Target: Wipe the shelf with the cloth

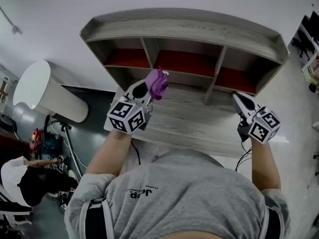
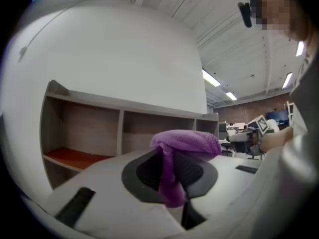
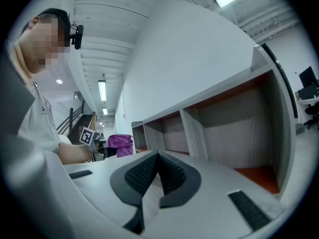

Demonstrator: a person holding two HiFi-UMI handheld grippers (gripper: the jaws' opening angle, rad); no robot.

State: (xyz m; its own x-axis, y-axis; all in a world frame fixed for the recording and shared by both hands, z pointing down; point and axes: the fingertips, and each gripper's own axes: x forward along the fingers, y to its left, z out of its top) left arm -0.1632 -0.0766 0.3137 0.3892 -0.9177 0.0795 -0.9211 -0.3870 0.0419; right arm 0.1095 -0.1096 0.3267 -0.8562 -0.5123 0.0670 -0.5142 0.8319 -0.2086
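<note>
Because the purple cloth (image 1: pixel 157 83) looks soft, light and floppy, we judge a bunched fold best; our left gripper (image 1: pixel 151 91) pinches it above the shelf (image 1: pixel 199 128), while our right gripper (image 1: pixel 239 101) sits closed on nothing.

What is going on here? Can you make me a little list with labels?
left gripper: shut on the purple cloth
right gripper: shut, holding nothing
shelf: grey wood, three compartments with red floors
where the purple cloth is: held up in front of the compartments
touching the shelf: cannot tell
</note>
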